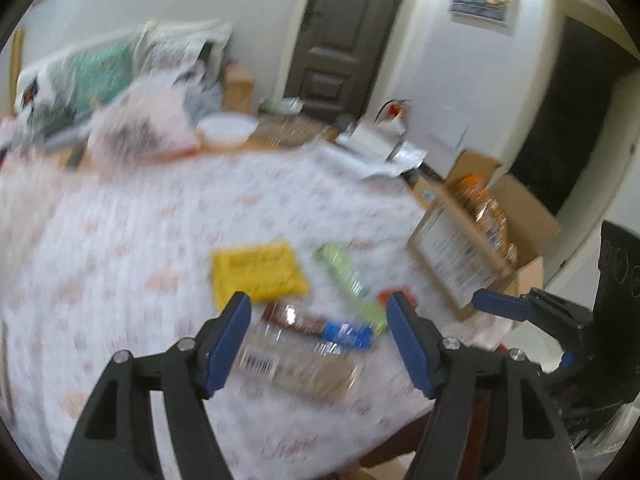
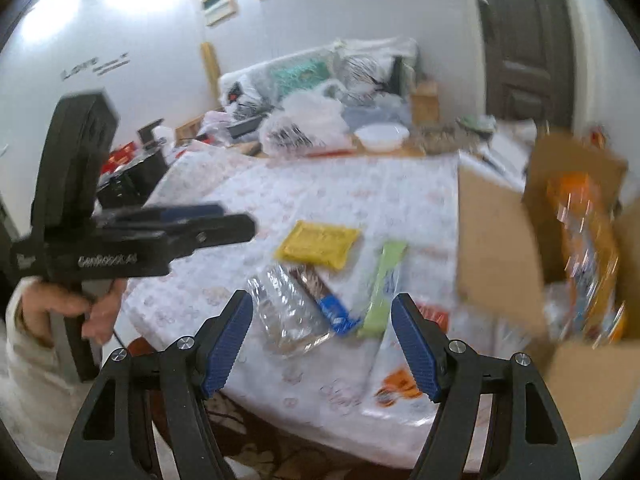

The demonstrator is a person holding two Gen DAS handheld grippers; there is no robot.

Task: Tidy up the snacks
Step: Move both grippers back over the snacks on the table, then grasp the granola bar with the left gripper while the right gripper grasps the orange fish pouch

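Several snack packets lie on the white patterned tablecloth point(image 1: 140, 240): a yellow packet point(image 1: 258, 270), a green packet point(image 1: 348, 280), a brown and blue bar point(image 1: 316, 322) and a clear packet with a barcode point(image 1: 296, 364). My left gripper point(image 1: 318, 300) hovers open just above and before them, nothing between its pads. In the right wrist view the same yellow packet point(image 2: 318, 244), green packet point(image 2: 384, 288), bar point(image 2: 324, 296) and clear packet point(image 2: 286, 312) lie ahead of my right gripper point(image 2: 324, 300), which is open and empty. A red packet point(image 2: 434, 314) sits beside the green one.
An open cardboard box point(image 2: 496, 248) holding orange snack bags point(image 2: 588, 248) stands at the table's right edge. A white packet with orange print point(image 2: 396, 384) lies near the front edge. Plastic bags point(image 2: 304, 124) and a white bowl point(image 2: 382, 136) crowd the far side. A hand point(image 2: 60, 308) holds the left gripper.
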